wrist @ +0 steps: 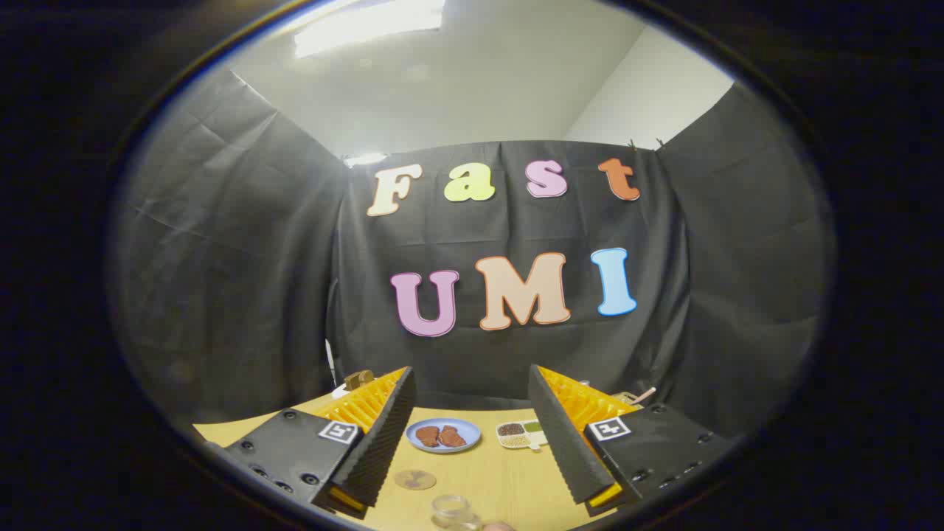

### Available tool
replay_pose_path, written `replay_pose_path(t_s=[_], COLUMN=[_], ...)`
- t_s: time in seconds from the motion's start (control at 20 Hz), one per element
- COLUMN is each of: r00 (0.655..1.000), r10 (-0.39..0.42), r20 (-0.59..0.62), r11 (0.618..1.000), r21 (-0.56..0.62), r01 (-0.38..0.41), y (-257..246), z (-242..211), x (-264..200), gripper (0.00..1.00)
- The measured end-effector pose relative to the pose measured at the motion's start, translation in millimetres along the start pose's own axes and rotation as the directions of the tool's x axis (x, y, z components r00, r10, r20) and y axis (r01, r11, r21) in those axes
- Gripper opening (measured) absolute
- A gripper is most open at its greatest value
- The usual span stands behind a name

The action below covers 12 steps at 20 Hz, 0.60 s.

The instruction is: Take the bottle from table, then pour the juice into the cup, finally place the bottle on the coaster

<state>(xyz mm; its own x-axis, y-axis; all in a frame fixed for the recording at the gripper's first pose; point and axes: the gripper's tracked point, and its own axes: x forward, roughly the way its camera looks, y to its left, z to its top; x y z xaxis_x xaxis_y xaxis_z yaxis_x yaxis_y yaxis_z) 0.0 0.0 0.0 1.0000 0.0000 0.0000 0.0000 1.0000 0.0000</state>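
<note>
Gripper (472, 435) wide open, holding nothing, w/ cup (451, 510) btwn fingers.

A recording booth: black cloth wall (221, 258) behind a wooden table (509, 479).

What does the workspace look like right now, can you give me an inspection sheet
Surface: light wooden table.
Job's things: round brown coaster by the left finger; clear glass cup nearest, between the fingers; bottle nothing seen.
Clutter: blue plate with brown food; white divided tray of grains; small objects behind the fingers, unclear.
Grippers: two-finger gripper open, holding nothing.
Cables: nothing seen.
Surroundings: black cloth booth wall, white ceiling with light panel.
</note>
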Motion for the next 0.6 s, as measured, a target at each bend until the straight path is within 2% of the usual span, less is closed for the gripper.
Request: replay_pose_path(t_s=[0.6], r00=[1.0], r10=[0.012], r20=[0.017], r11=[1.0], r21=[0.001], r01=[-0.012], y=[2.2], z=[4.3], x=[-1.2], gripper=[0.96])
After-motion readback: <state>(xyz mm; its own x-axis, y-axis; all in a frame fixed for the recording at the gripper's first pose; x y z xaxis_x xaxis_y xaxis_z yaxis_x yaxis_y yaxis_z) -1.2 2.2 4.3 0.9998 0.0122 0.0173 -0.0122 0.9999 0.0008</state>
